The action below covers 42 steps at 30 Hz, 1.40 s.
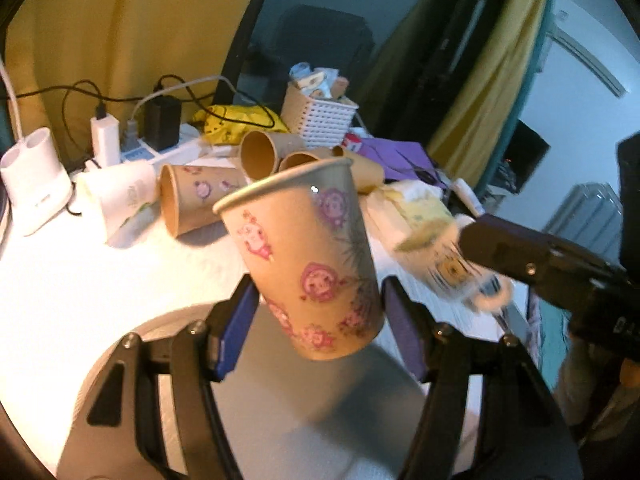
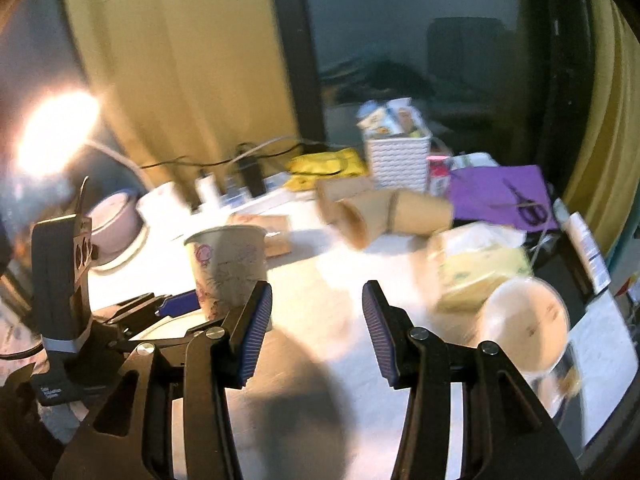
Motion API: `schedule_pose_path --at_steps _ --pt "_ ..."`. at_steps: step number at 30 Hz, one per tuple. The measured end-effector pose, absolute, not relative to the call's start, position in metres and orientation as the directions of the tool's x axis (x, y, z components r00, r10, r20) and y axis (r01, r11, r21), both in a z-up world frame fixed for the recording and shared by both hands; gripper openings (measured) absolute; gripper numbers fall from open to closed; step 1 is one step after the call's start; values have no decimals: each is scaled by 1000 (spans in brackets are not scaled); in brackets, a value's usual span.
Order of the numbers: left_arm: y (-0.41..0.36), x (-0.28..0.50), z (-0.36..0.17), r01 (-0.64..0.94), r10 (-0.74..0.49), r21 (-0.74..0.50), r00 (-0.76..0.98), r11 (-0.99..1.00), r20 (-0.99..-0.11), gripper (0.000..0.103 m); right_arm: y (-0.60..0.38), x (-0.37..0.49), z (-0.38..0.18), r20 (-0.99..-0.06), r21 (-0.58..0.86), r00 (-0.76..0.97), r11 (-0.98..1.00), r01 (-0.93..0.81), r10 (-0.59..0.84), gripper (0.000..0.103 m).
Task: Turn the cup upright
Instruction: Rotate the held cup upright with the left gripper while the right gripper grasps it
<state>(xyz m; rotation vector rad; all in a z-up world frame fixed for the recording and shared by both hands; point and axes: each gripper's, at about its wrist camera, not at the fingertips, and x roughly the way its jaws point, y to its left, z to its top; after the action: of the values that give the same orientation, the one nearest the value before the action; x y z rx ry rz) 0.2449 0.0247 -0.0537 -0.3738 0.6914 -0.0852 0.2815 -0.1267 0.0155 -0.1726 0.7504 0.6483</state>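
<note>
A paper cup (image 1: 308, 256) with pink and purple cartoon prints is held nearly upright, mouth up, tilted a little, above the white table (image 1: 80, 280). My left gripper (image 1: 320, 312) is shut on its lower part. The same cup (image 2: 228, 268) shows in the right wrist view, with the left gripper's blue finger (image 2: 180, 302) at its base. My right gripper (image 2: 316, 328) is open and empty, to the right of the cup. It shows as a dark body (image 1: 560, 264) at the right of the left wrist view.
Several paper cups lie on their sides behind (image 1: 192, 200) (image 1: 264, 152) (image 2: 400, 212). A white basket (image 1: 320, 116), power strip with chargers (image 1: 160, 136), tissue pack (image 2: 480, 268), lidded container (image 2: 524, 324), purple sheet with scissors (image 2: 512, 200) and lamp (image 2: 56, 136) crowd the table.
</note>
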Motion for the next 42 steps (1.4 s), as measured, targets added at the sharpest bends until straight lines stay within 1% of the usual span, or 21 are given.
schedule_pose_path --at_steps 4,5,9,10,11,13,19,22,25,28,34,38,42 --pt "28 201 -53 11 -220 -331 769 944 -600 64 -110 243 13 -684 110 512 769 -630 519 50" --pt "27 192 -53 19 -219 -322 770 947 -599 64 -106 235 13 -684 123 500 760 -638 530 54" --pt "30 160 -52 50 -217 -286 777 957 -591 64 -94 202 7 -680 179 452 728 -661 578 58" --pt "31 153 -52 63 -221 -276 779 959 -587 64 -92 197 6 -680 185 445 724 -664 582 59" --pt "31 146 -51 75 -221 -264 780 962 -586 64 -88 187 3 -682 193 435 718 -669 589 66" --pt "28 130 -51 108 -218 -219 784 970 -581 64 -84 176 0 -678 208 420 705 -678 604 70" --pt "15 101 -61 200 -230 -117 790 973 -568 65 -74 148 -10 -674 241 383 678 -694 632 71" --pt "14 94 -67 243 -269 -123 794 962 -544 65 -74 145 -17 -678 261 367 676 -690 636 73" --pt "9 88 -71 258 -266 -89 810 962 -522 65 -73 145 -27 -686 278 347 670 -688 640 73" --pt "7 85 -74 282 -283 -85 804 956 -523 65 -74 149 -36 -685 292 344 674 -678 643 73" --pt "1 82 -76 300 -287 -62 798 952 -530 64 -78 151 -42 -659 357 326 663 -658 678 73" --pt "-2 78 -75 308 -286 -47 805 950 -520 64 -81 150 -46 -660 380 309 660 -649 685 73" --pt "-5 77 -75 317 -290 -38 806 948 -516 64 -87 151 -46 -656 399 298 654 -643 693 69"
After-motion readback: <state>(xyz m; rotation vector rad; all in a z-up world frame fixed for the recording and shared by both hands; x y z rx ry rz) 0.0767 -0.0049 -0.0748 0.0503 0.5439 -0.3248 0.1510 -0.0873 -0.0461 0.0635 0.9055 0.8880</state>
